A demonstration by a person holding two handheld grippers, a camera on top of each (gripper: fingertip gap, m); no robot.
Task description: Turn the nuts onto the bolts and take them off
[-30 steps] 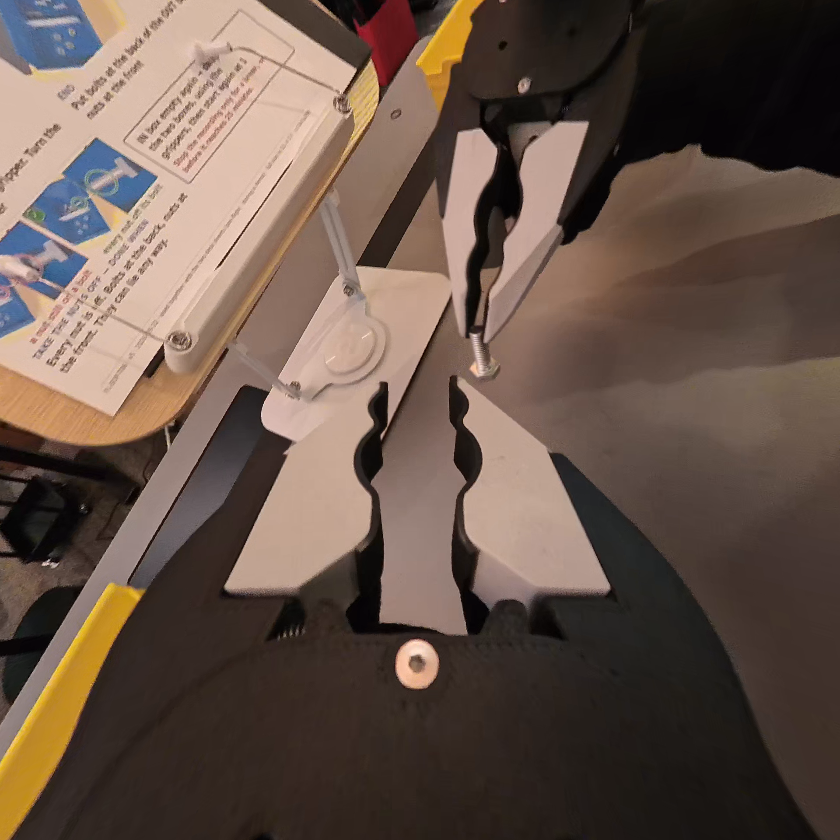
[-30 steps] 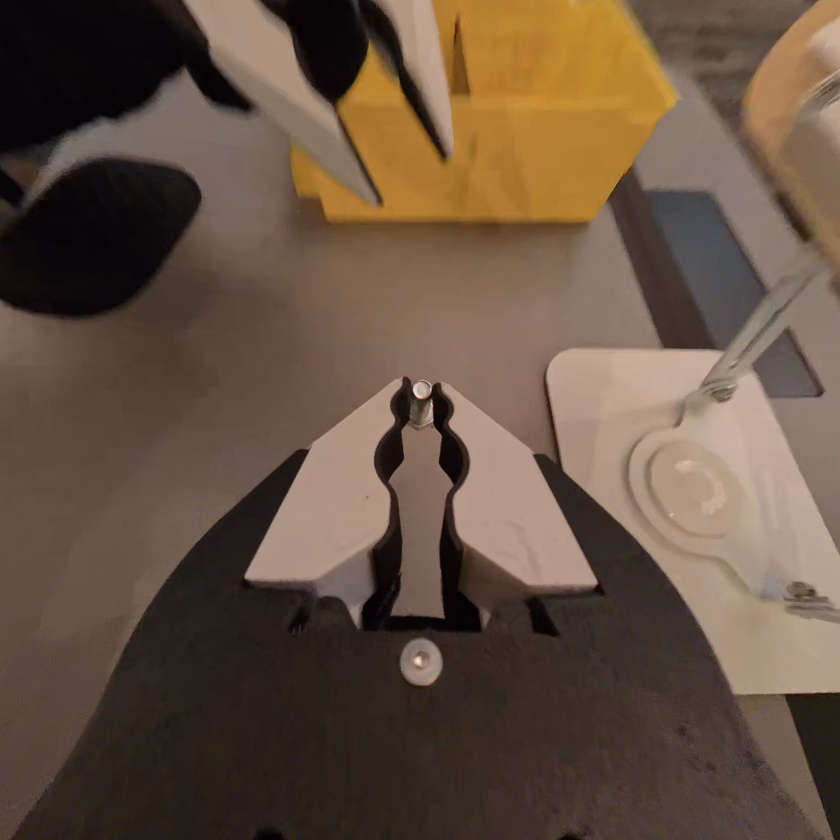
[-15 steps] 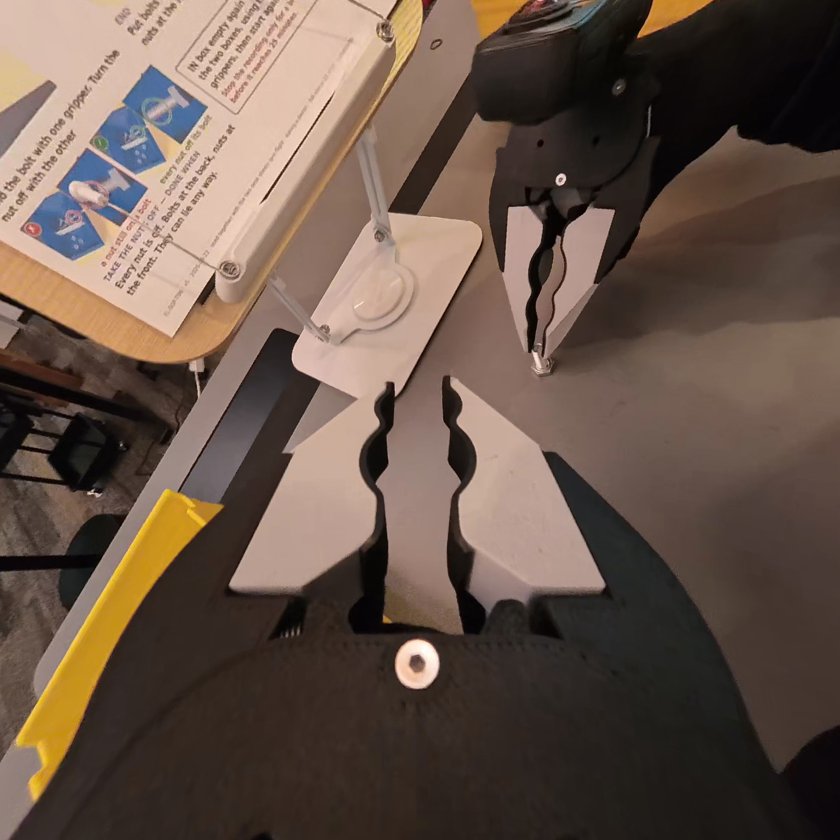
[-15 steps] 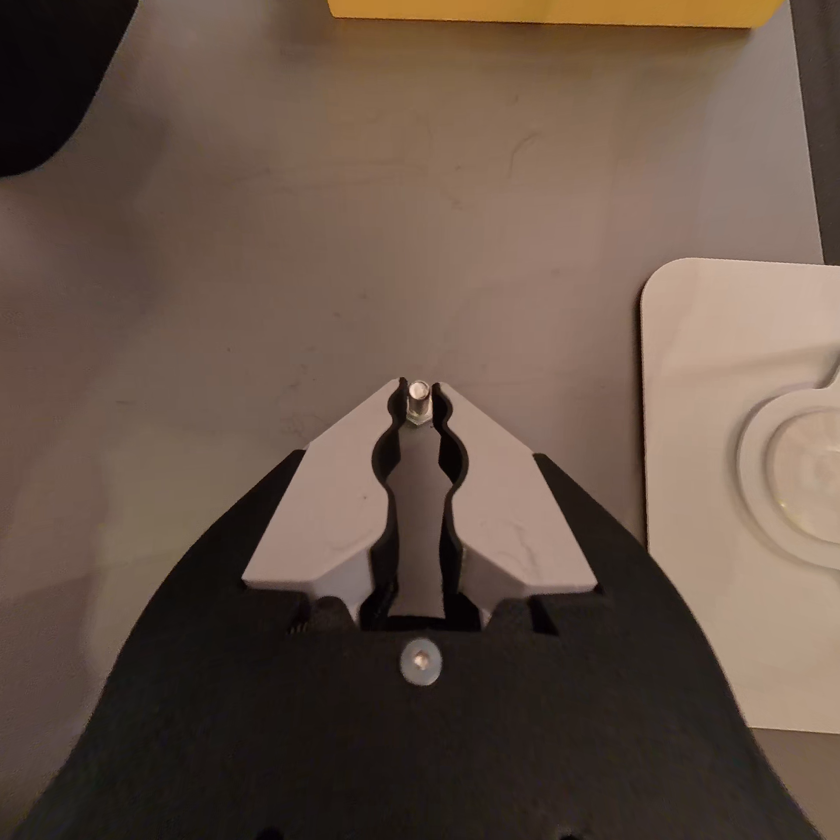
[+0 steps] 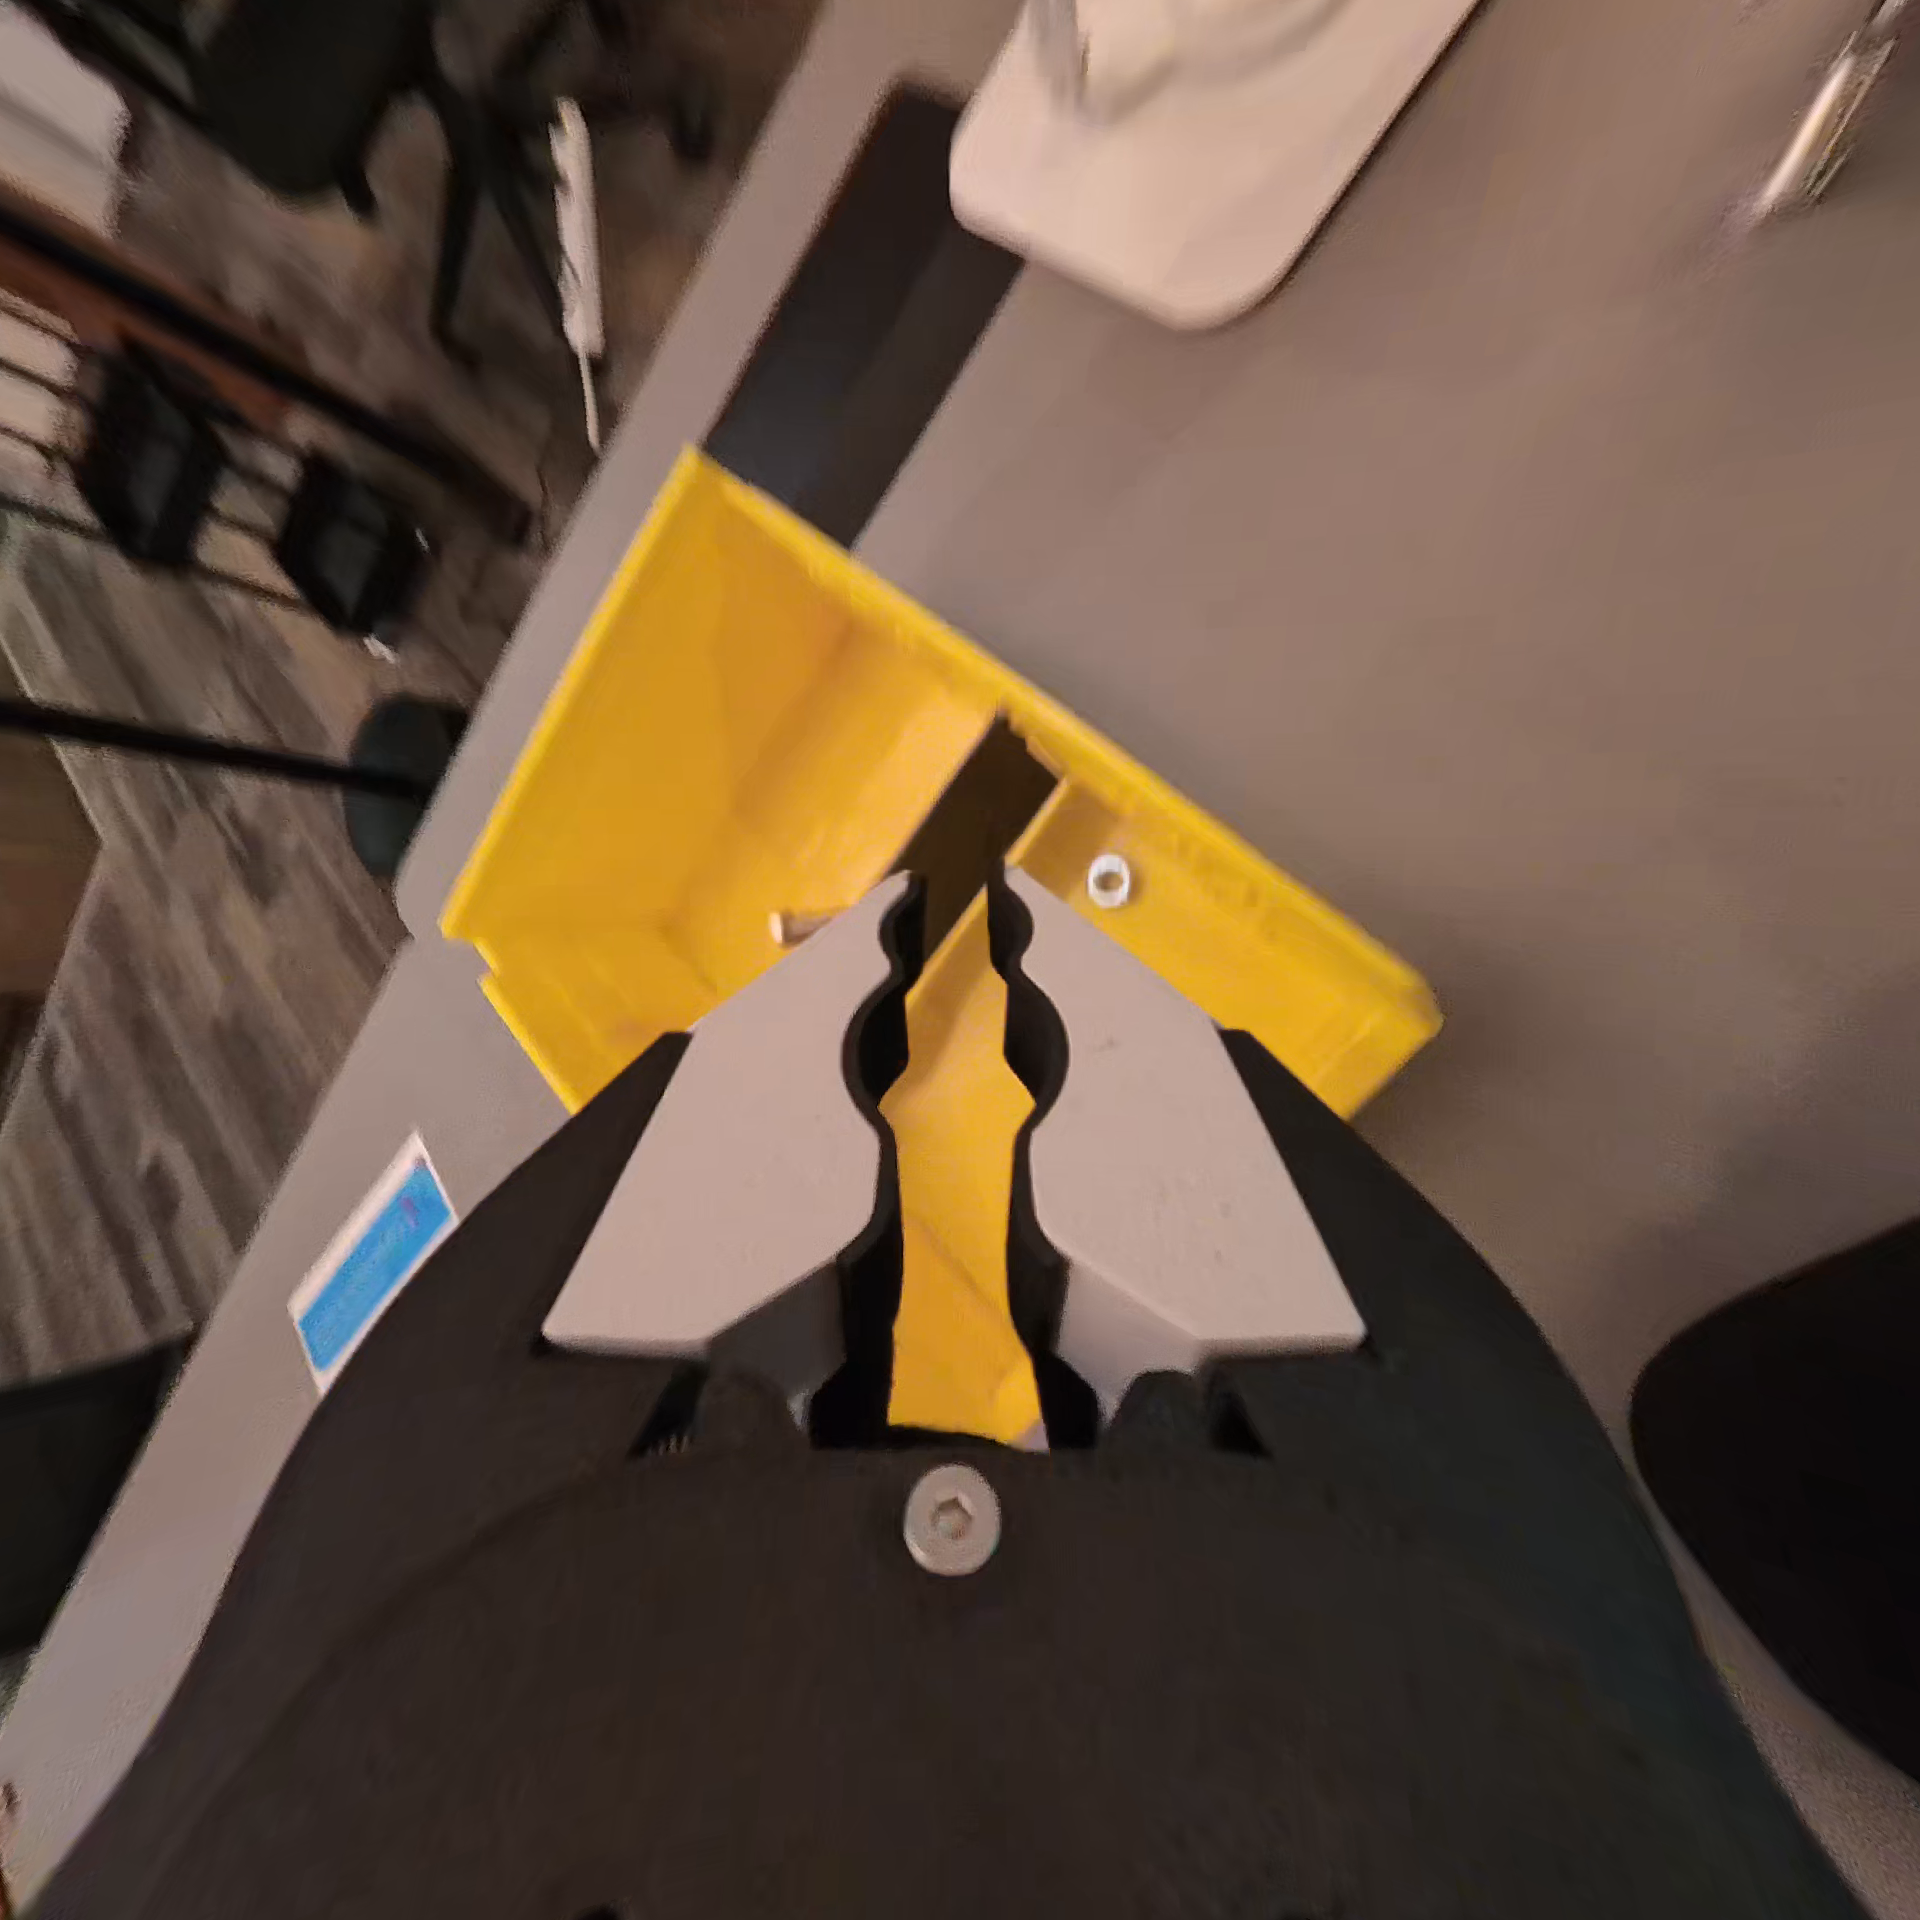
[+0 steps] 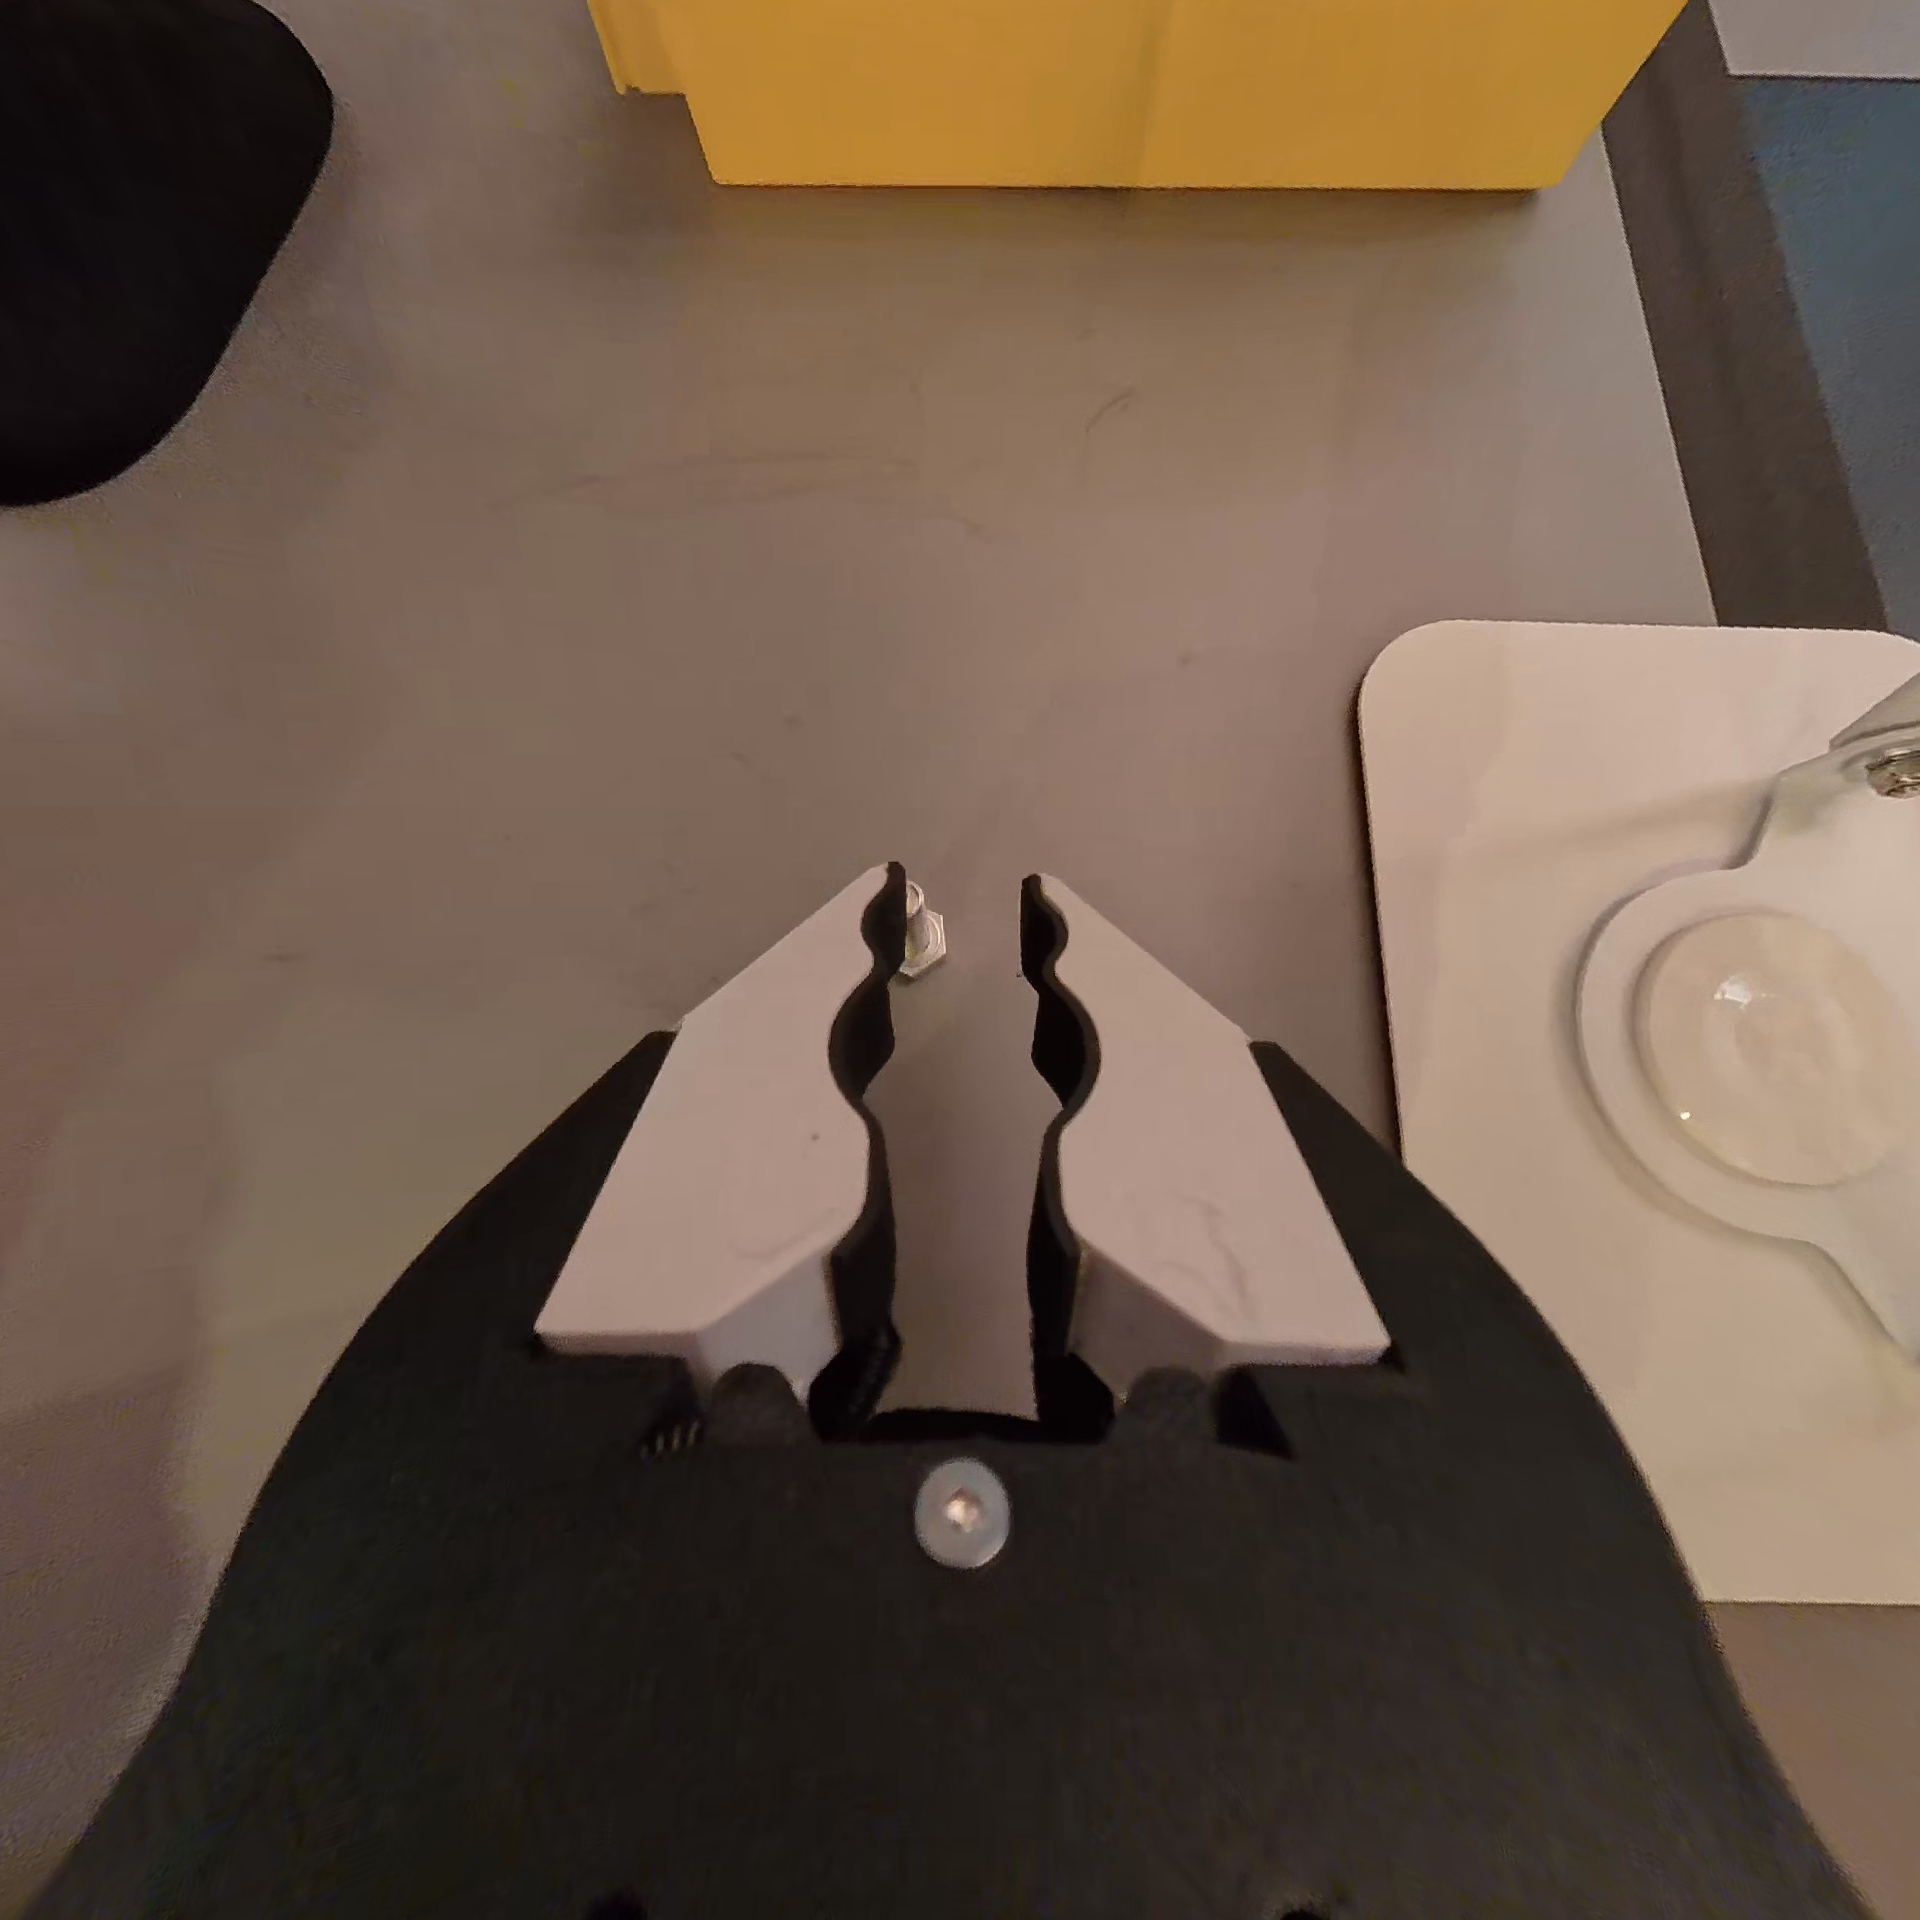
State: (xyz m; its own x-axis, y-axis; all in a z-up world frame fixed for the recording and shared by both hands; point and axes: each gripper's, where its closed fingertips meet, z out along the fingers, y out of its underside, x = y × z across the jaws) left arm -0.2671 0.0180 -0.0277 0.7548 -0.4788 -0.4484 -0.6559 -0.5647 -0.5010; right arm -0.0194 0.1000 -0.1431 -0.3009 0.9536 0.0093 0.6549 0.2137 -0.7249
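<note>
My right gripper (image 6: pixel 961 888) is open and low over the grey table (image 6: pixel 727 520). A small silver bolt (image 6: pixel 923 940) stands on its hex head on the table, free, just inside the left fingertip (image 6: pixel 878 904). My left gripper (image 5: pixel 954 894) is empty, its jaws a narrow gap apart, and hangs over the open yellow box (image 5: pixel 727 748). A loose silver nut (image 5: pixel 1110 881) lies in the box just right of the fingertips. A small pale piece (image 5: pixel 795 925) shows by the left fingertip, too blurred to name.
The yellow box (image 6: pixel 1122 94) stands at the far side in the right wrist view. A white stand base (image 6: pixel 1558 831) lies to the right; it also shows in the left wrist view (image 5: pixel 1195 187). The table edge with a blue sticker (image 5: pixel 374 1257) runs on the left. A black shape (image 6: pixel 125 229) is at the far left. Some 30 centimeters of space lies between my two pairs of fingers. The loose silver nut (image 5: pixel 1110 881) lies some 15 centimeters from my left tips, 25 centimeters from my right tips.
My right gripper has opened and let go of the bolt, which now stands on the table. My left gripper has swung away from the bolt to over the yellow box, jaws narrower.
</note>
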